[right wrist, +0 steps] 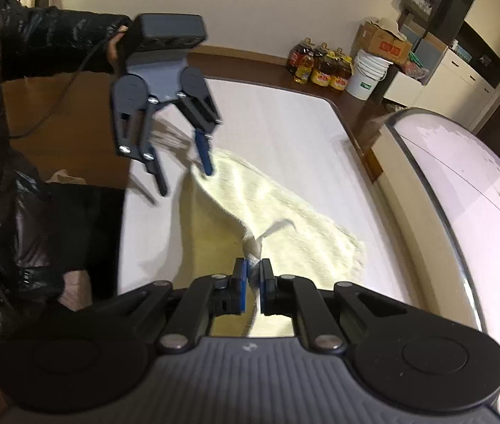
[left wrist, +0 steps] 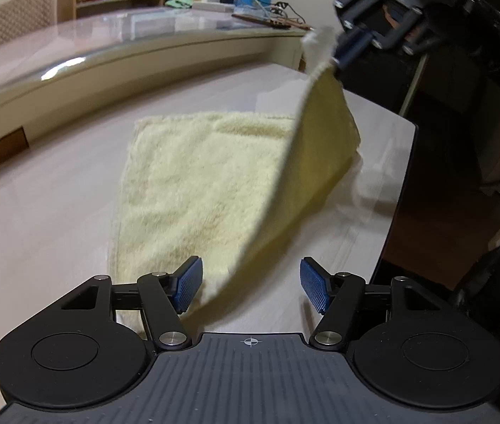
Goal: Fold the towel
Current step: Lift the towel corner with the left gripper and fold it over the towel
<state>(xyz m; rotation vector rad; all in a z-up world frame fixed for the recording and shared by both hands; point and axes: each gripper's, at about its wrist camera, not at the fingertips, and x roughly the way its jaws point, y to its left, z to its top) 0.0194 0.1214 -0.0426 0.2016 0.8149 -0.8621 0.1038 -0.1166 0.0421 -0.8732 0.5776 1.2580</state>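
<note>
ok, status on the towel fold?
Left tongs open, empty. Right tongs shut on towel corner, lifted. Rest flat on table. Nothing in the way.

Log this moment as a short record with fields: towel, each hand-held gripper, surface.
towel: pale yellow towel, mostly flat, one corner lifted
left hand-held gripper: left hand-held gripper open, nothing between the pads, near the towel's closer edge
right hand-held gripper: right hand-held gripper shut on the raised towel corner
surface: white table, towel lying on it
fold: not yet done
</note>
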